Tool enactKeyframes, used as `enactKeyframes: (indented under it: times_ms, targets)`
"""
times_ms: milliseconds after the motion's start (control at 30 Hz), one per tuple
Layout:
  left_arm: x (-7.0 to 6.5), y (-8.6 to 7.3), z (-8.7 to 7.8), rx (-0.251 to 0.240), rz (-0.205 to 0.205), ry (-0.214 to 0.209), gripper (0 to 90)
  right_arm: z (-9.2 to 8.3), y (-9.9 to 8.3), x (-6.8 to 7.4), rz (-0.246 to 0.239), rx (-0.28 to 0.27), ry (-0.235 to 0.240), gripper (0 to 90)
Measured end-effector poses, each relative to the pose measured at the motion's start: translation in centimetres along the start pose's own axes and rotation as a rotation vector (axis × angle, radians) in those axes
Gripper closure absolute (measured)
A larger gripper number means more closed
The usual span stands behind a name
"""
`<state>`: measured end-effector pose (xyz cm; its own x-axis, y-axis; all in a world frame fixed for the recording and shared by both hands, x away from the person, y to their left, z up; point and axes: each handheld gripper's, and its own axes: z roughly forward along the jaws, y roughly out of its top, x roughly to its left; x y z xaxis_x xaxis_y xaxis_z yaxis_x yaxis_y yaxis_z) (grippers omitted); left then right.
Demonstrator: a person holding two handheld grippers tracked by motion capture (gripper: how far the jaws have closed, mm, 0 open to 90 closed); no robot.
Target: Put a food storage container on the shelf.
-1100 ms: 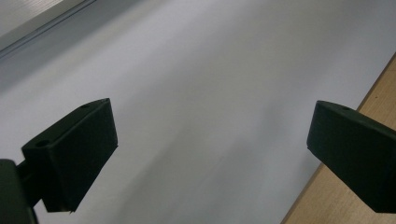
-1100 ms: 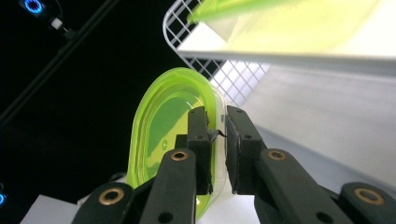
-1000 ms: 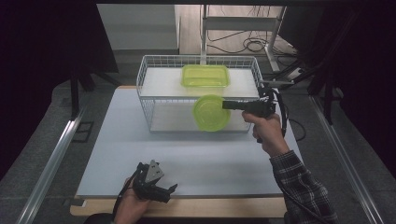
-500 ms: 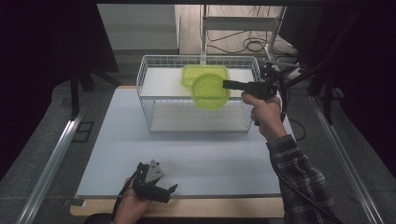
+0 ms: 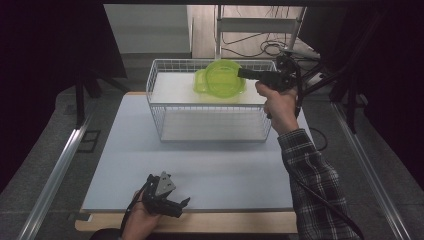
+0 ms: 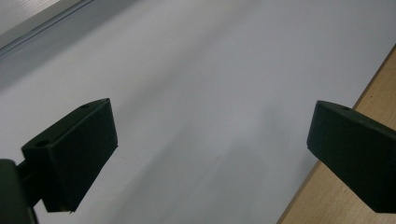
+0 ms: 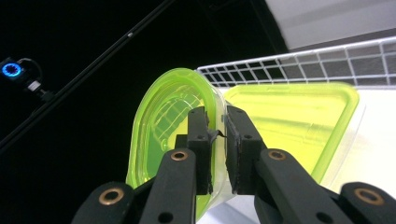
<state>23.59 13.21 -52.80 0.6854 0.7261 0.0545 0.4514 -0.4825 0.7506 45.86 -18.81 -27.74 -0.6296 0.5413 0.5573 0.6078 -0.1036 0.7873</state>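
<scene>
**Bowl held by its rim over the basket**

Your right gripper [image 5: 243,73] is clamped on the rim of the green bowl [image 5: 221,76]; in the right gripper view the 2 jaws pinch the thin wall of the bowl [image 7: 163,121] between them, 1 pad inside and 1 outside. A rim grip suits this light plastic piece: it has no handle, and the wall is the only part thin enough to fit between the pads. The bowl hangs tilted, its open side toward the high camera, above the far part of the wire basket [image 5: 155,107].

A 2nd green container [image 7: 299,116], flatter and rectangular, lies in the basket just behind and beside the bowl. The bowl seems to be held up there so that it passes over the rim wire and can come down next to or onto that container. I judge the step to be the placing, not yet done, since the bowl is off the basket floor.

Your left gripper [image 5: 172,204] rests at the near edge of the table [image 5: 115,150], well apart from the basket, jaws spread wide with nothing between them. It has no part in this step, so keeping it parked out of the way makes sense.
</scene>
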Motion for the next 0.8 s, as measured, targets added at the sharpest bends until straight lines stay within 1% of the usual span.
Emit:
enactKeyframes:
  times_ms: [167,233,267,433,667,733,800]
  targets:
    - [0.0,0.0,0.0,0.000,0.004,-0.001,1.6,0.8,0.7,0.0,0.002,-0.019,-0.019,80.7]
    - [0.0,0.0,0.0,-0.001,0.003,-0.003,1.6,1.1,1.0,0.0,-0.011,-0.029,-0.043,80.7]
    - [0.0,0.0,0.0,-0.001,0.004,-0.004,1.6,1.2,1.2,0.0,-0.006,-0.033,-0.053,80.7]
    - [0.0,0.0,0.0,-0.001,0.005,-0.007,1.6,1.9,1.4,-0.6,0.012,-0.040,-0.072,80.7]
    - [-0.1,0.0,0.0,0.002,0.007,-0.010,1.6,2.5,1.6,-0.7,0.038,-0.039,-0.091,79.8]
    - [-0.1,0.0,0.1,0.003,0.007,-0.011,1.6,2.6,1.6,-0.6,0.028,-0.037,-0.108,79.1]
    - [-0.1,0.0,0.1,0.004,0.008,-0.011,1.6,2.7,1.7,-0.4,0.001,-0.033,-0.141,77.0]
